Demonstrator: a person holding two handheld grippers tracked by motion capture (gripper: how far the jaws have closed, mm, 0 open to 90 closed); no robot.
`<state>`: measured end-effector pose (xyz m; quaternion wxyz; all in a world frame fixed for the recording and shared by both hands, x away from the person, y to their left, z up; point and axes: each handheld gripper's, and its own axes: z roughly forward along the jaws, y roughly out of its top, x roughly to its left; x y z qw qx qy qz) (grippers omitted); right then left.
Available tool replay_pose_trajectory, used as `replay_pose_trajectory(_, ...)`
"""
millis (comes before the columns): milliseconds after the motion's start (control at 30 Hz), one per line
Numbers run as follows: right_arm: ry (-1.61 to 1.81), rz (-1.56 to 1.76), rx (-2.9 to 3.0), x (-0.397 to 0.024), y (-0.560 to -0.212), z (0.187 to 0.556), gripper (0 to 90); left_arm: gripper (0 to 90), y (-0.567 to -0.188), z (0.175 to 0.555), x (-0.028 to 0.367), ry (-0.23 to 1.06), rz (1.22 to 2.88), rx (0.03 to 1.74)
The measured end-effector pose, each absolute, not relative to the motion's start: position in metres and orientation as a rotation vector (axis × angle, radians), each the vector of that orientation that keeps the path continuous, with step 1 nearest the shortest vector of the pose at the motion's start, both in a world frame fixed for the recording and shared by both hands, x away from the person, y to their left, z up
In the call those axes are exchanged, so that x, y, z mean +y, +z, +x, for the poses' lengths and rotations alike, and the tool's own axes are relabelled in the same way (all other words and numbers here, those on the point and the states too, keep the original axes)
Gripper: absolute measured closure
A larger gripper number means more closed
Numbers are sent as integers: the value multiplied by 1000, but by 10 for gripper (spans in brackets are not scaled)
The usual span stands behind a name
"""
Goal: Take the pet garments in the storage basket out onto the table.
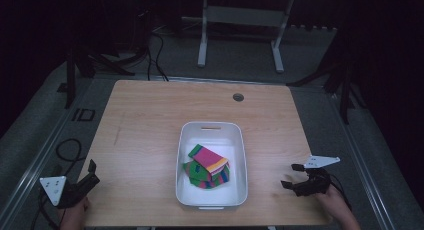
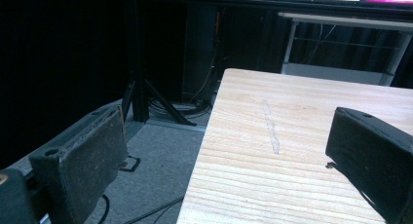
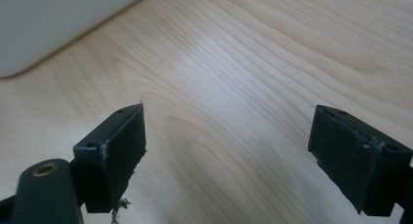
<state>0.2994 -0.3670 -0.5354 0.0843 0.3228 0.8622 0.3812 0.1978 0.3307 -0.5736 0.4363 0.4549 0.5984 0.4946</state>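
Observation:
A white plastic bin sits at the middle of the wooden table. Inside it lies a loose pile of folded cloths striped in pink, green, orange and blue. My left gripper hovers at the table's front left corner, open and holding nothing; its jaws stand wide apart over the table's left edge. My right gripper rests low over the table to the right of the bin, open and holding nothing. In the right gripper view the bin's white wall fills the upper left.
A round cable hole sits near the table's far edge. Beyond the table stand a white frame and dark tripod legs. Cables trail on the grey floor at the left. Bare wood lies on both sides of the bin.

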Motion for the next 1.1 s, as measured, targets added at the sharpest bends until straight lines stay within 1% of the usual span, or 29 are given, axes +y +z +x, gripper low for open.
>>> replay_pose_trajectory(333, 1208, 843, 2632, -337, -513, 306, 138, 19, -574, 198, 331, 1228, 1131, 1487)
replay_pose_trajectory(667, 1246, 638, 2700, -298, -473, 310, 138, 19, -574, 198, 332, 1221, 1130, 1486)
replay_pose_trajectory(733, 1242, 625, 2703, -295, -470, 311, 138, 19, -574, 198, 332, 1221, 1130, 1486)
replay_pose_trajectory(900, 1233, 602, 2755, -269, -449, 321, 136, 19, -574, 198, 332, 1219, 1129, 1485)
replay_pose_trajectory(1067, 1235, 551, 2781, -253, -441, 325, 136, 19, -574, 198, 332, 1218, 1132, 1485)
replay_pose_trajectory(1100, 1245, 526, 2805, -244, -437, 326, 136, 19, -574, 198, 332, 1218, 1133, 1485)
